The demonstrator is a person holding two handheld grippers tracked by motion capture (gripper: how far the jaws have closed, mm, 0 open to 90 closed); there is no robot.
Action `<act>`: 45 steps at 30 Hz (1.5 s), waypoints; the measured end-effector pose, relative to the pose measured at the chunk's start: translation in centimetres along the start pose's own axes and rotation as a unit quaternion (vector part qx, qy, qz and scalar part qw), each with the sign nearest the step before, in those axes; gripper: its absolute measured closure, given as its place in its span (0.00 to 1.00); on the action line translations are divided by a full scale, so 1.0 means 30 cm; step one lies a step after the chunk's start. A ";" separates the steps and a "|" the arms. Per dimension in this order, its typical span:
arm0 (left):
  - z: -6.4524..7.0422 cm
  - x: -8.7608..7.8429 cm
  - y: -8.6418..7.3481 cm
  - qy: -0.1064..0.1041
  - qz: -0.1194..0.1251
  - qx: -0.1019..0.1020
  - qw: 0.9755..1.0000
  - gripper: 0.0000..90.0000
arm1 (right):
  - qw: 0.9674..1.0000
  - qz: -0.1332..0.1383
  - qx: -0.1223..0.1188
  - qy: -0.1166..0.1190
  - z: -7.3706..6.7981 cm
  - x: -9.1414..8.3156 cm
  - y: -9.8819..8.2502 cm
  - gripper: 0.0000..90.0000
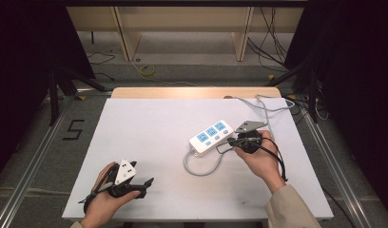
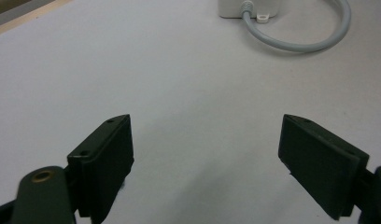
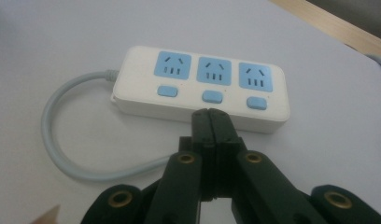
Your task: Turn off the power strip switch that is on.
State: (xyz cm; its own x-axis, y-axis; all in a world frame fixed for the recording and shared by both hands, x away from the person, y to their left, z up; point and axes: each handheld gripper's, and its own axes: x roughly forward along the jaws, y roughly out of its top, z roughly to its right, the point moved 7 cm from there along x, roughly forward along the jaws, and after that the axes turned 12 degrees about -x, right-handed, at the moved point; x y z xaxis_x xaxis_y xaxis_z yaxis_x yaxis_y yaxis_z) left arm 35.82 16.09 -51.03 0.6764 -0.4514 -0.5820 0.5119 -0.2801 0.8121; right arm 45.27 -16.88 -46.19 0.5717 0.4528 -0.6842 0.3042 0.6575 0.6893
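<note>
On the white bench I see the power strip right of the middle, its grey cable looping nearby. My right claw is pressed together, empty, its tips at the strip's near edge. My left claw is spread wide over bare bench.

Power strip cut off by top edge ahead of left hand-held gripper; right hand-held gripper tips hide part of strip's near wall; contact unclear.
</note>
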 end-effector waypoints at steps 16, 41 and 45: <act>0.000 0.000 0.000 0.000 0.000 0.000 1.000 0.20 | 1.000 -0.006 -0.008 0.007 0.004 0.021 0.032 1.00; 0.001 0.000 0.000 0.000 0.001 0.001 1.000 0.20 | 1.000 -0.015 -0.013 0.019 0.002 0.063 0.066 1.00; 0.001 0.000 0.000 0.000 0.001 0.002 1.000 0.20 | 1.000 -0.018 -0.012 0.020 0.004 0.069 0.070 1.00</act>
State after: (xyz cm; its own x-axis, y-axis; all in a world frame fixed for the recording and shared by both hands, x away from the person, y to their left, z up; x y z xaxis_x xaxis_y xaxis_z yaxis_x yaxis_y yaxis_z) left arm 35.81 16.07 -51.03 0.6771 -0.4522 -0.5806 0.5087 -0.2826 0.8133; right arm 47.19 -14.62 -46.12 0.5298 0.4519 -0.7177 0.3048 0.6883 0.6583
